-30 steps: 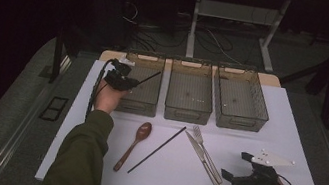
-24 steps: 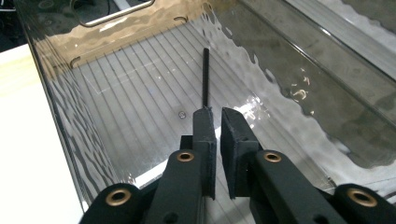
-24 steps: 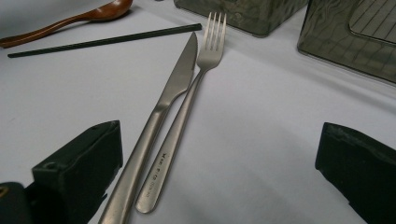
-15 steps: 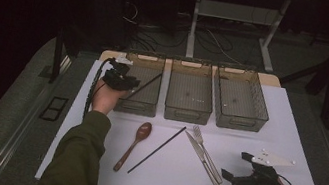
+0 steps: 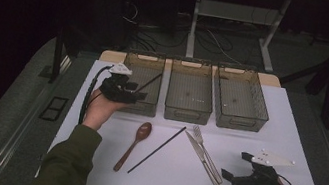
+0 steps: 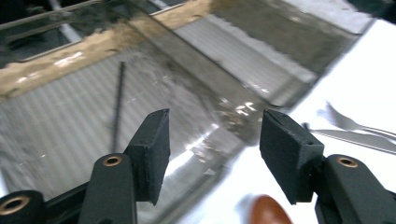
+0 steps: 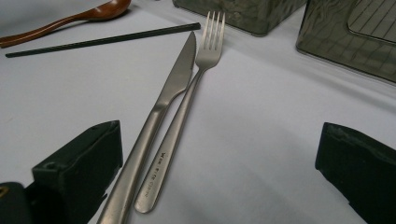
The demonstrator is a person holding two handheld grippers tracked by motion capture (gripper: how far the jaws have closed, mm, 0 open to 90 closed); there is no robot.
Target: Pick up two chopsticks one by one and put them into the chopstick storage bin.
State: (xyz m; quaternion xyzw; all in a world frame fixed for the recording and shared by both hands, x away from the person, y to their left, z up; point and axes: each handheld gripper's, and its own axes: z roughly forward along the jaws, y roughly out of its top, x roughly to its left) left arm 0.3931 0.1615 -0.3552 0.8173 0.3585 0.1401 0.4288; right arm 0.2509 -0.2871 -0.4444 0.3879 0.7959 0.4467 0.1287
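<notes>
A white table (image 5: 296, 140) stands in a dark room; the black chopstick (image 6: 117, 100) lies in the left bin (image 5: 145, 66); the left gripper (image 6: 212, 154), jaws just opening and empty, hovers at that bin; the right gripper (image 7: 219, 172) rests open and empty beside the fork (image 7: 187, 107), whose handle stamp is unreadable.

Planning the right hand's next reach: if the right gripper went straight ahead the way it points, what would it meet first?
Probably the knife and fork handles, lying just ahead between the right gripper's open jaws.

we see three bins in a row at the back: left bin (image 5: 142, 82), middle bin (image 5: 190, 90), right bin (image 5: 241, 98) | chopstick (image 5: 149, 83) in left bin | in front, left to right: spoon (image 5: 134, 144), second chopstick (image 5: 157, 149), knife (image 5: 205, 163), fork (image 5: 205, 151) touching knife
</notes>
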